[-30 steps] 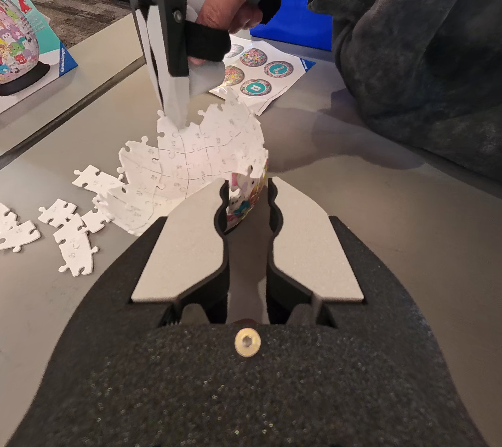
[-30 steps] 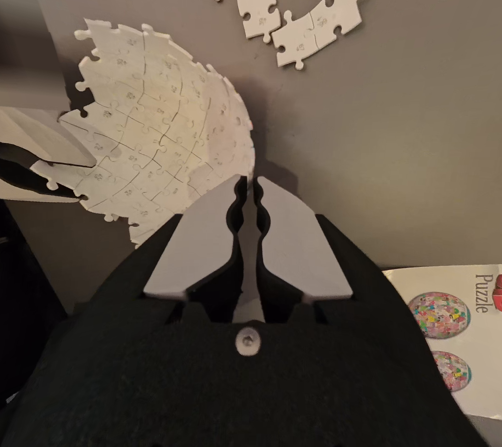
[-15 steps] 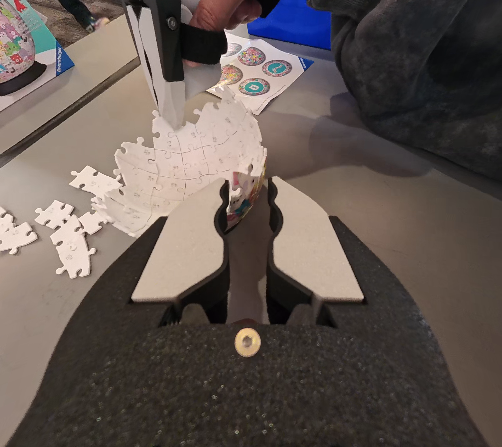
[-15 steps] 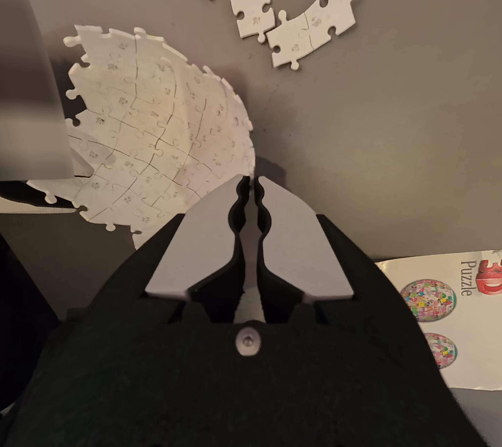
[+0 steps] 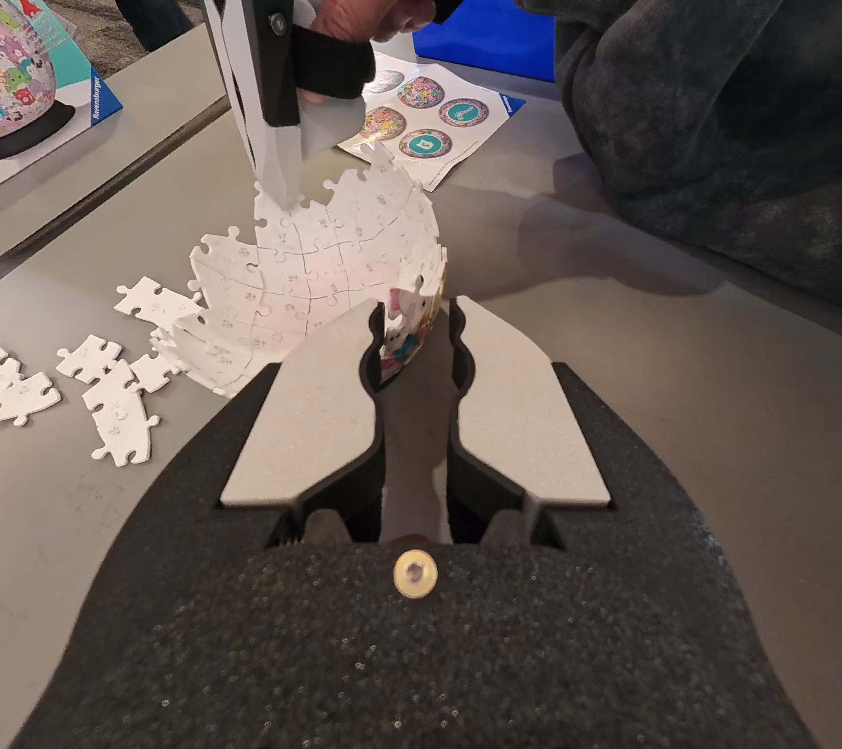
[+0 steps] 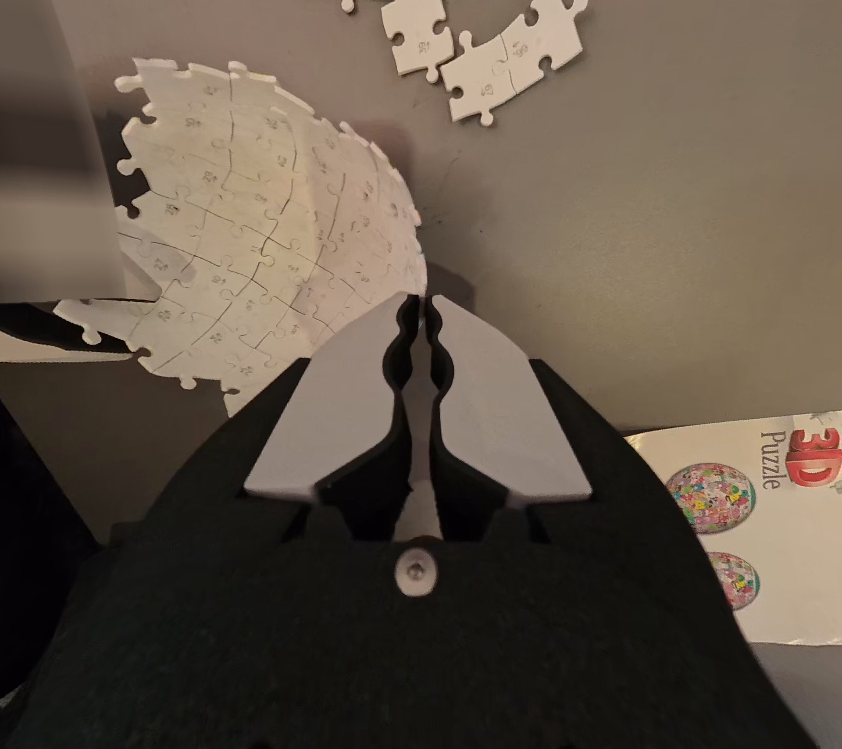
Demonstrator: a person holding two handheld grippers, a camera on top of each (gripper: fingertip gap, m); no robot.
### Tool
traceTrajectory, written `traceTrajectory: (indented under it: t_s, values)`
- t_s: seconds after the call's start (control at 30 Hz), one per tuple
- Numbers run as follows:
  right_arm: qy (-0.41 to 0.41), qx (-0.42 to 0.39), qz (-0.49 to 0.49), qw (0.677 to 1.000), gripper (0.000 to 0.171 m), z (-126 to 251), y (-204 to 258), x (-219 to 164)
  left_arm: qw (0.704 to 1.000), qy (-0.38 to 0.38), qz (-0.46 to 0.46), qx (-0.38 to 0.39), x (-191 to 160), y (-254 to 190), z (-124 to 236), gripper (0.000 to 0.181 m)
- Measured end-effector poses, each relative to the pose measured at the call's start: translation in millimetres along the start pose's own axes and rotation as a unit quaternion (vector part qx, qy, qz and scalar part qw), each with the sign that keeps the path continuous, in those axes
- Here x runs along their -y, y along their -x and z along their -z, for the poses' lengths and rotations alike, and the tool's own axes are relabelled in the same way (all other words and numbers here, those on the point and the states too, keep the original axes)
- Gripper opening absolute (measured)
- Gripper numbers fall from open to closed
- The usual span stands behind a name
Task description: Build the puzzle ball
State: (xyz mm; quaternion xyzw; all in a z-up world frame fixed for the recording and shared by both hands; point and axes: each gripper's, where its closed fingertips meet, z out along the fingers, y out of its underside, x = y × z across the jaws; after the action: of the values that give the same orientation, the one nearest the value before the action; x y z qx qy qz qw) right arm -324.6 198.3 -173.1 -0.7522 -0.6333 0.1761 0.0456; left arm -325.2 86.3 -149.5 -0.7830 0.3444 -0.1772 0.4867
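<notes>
Left wrist view alone shows puzzle ball printed outside, box.

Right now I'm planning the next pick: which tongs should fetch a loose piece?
Left. The left tongs are open, straddling the shell's edge, with loose pieces beside them. The right tongs are shut on the shell's rim, steadying it.

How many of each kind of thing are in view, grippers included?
Grippers: 2 (left gripper, right gripper)
Part-built ball shell: 1
Loose white pieces: 6 in the right wrist view, at least two of them joined
Instruction sheet: 1
Puzzle box: 1
Total: 11
</notes>
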Motion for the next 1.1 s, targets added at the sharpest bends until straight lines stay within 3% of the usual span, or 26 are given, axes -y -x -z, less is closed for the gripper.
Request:
traceTrajectory:
  t_s: [0.37, 0.47, 0.7, 0.9, 1.1]
  values:
    - [0.008, -0.009, -0.002, 1.0, 0.003, -0.5, 0.3, -0.2, 1.0, 0.0, -0.002, 0.0, 0.2, -0.2, 0.0, 0.026]
    - [0.007, -0.015, 0.01, 1.0, 0.018, 1.0, 1.8, 1.4, 1.0, 0.0, -0.001, 0.0, 0.2, -0.2, 0.2, 0.026]
    - [-0.006, 0.019, 0.095, 0.995, 0.024, 9.3, 0.7, 23.8, 1.0, 0.003, -0.004, 0.002, -1.9, 0.9, 1.6, 0.026]
    - [0.08, 0.028, 0.145, 0.986, 0.025, 0.4, 2.6, 20.3, 1.0, 0.011, -0.009, 0.001, -6.1, -0.5, -0.9, 0.026]
    - [0.108, 0.029, 0.173, 0.979, 0.025, -9.0, -0.4, 27.7, 1.0, 0.016, -0.01, 0.0, -8.7, -0.9, -2.0, 0.026]
